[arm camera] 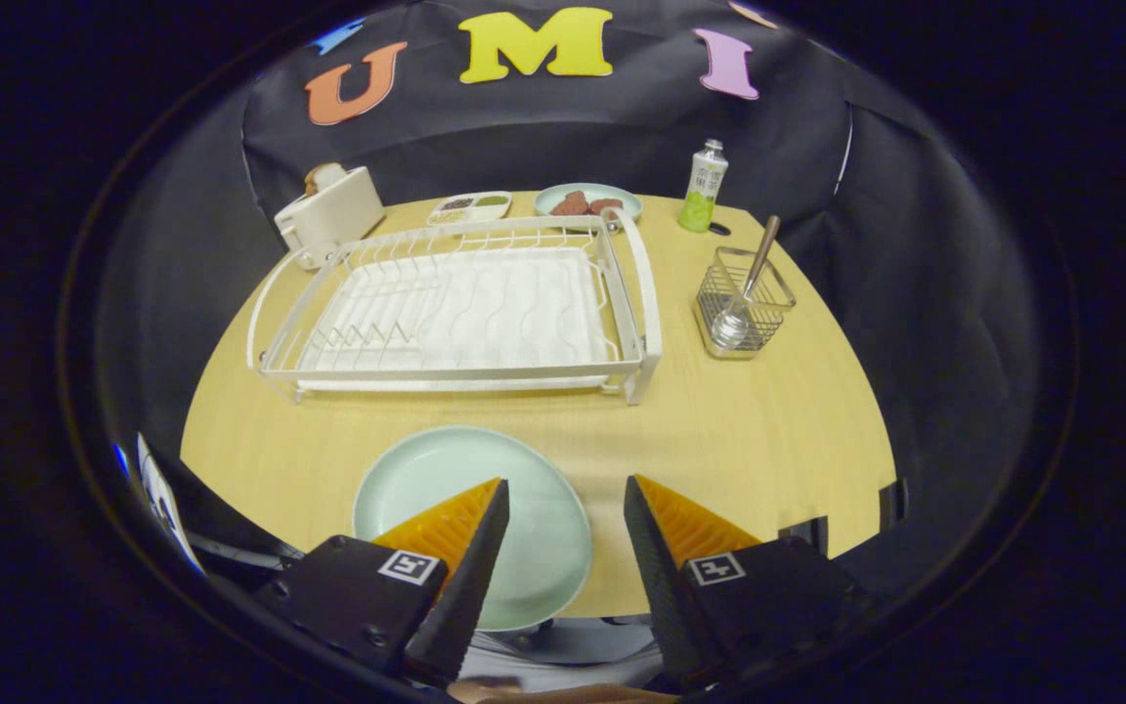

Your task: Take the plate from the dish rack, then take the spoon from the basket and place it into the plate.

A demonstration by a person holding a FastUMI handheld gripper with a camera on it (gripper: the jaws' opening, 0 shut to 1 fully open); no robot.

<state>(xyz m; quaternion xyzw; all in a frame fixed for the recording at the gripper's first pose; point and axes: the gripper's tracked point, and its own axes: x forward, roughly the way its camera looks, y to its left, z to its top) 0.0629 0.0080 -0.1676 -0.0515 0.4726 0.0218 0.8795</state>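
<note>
A pale green plate lies flat on the wooden table, in front of the white dish rack, which holds nothing. My gripper hovers open above the plate's near right part, with nothing between its orange fingers. Beyond the fingers to the right stands a small wire basket. A metal spoon leans in it, bowl down and handle up.
At the back of the table are a white toaster, a small tray of sauces, a plate with reddish food and a green-labelled bottle. Bare wood lies between the rack and the table's near edge.
</note>
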